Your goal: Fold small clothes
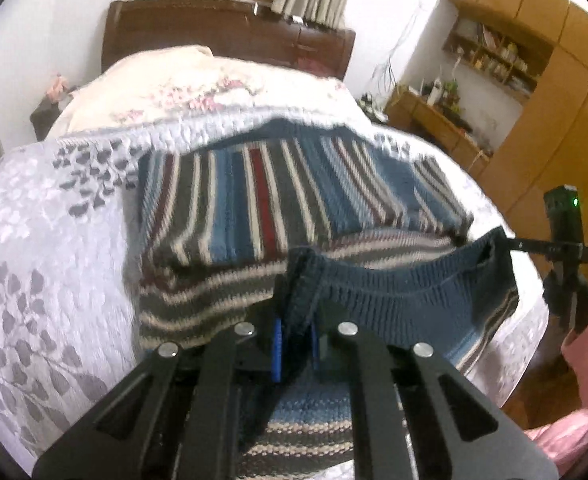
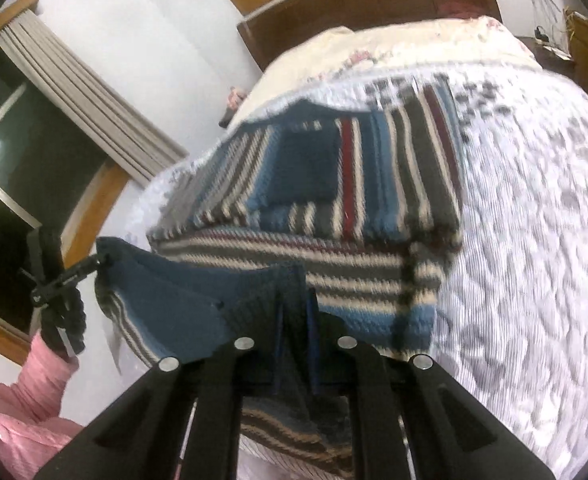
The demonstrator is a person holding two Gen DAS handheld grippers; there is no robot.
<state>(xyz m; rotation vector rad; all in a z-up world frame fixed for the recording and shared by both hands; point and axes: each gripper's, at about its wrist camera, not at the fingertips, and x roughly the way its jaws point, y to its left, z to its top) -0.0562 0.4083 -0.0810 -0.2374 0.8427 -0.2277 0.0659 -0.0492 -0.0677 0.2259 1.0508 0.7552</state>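
both claws pinching sweater [image 1: 253, 200] hem [image 1: 394, 288], lifted

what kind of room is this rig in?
Almost certainly a home bedroom: a bed with a quilted bedspread and dark wooden headboard, a curtained window, and wooden wardrobe-and-shelf units along the wall.

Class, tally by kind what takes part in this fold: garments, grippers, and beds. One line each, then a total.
Striped sweaters: 1
Grippers: 2 (left gripper, right gripper)
Beds: 1
Total: 4
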